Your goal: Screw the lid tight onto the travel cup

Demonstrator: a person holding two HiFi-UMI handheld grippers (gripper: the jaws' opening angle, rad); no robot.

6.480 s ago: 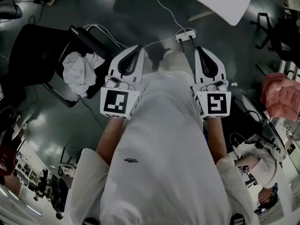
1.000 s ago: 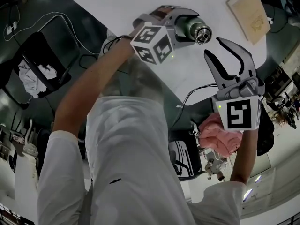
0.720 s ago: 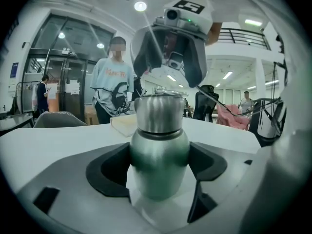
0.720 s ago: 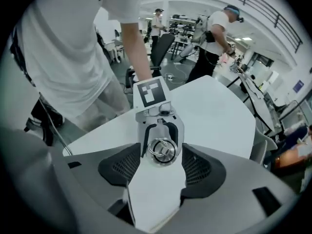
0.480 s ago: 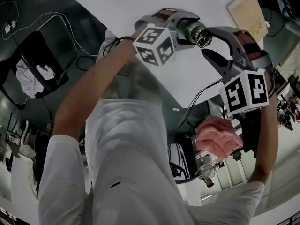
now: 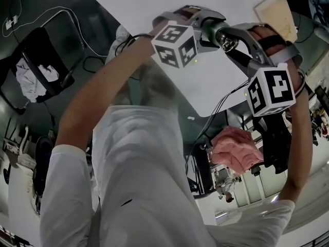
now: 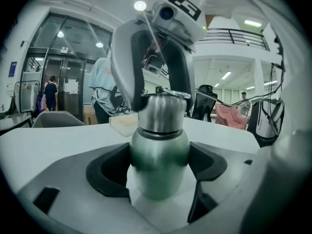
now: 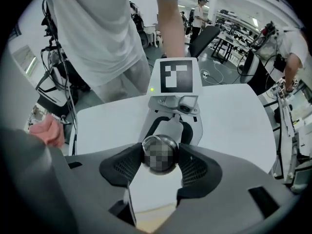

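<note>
- Left gripper (image 7: 158, 173) clamps the cup (image 7: 159, 140), held above the table (image 8: 234, 116).
- Right gripper (image 8: 159, 158), jaws just closing, pinches its lid (image 7: 161, 112).
- We judge two risks: a skewed lid cross-threads, and a slack pinch slips when turning.

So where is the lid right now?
Head view, upper right: the lid sits on the travel cup held by the left gripper, between the right gripper's jaws, which have just been closing onto it.
</note>
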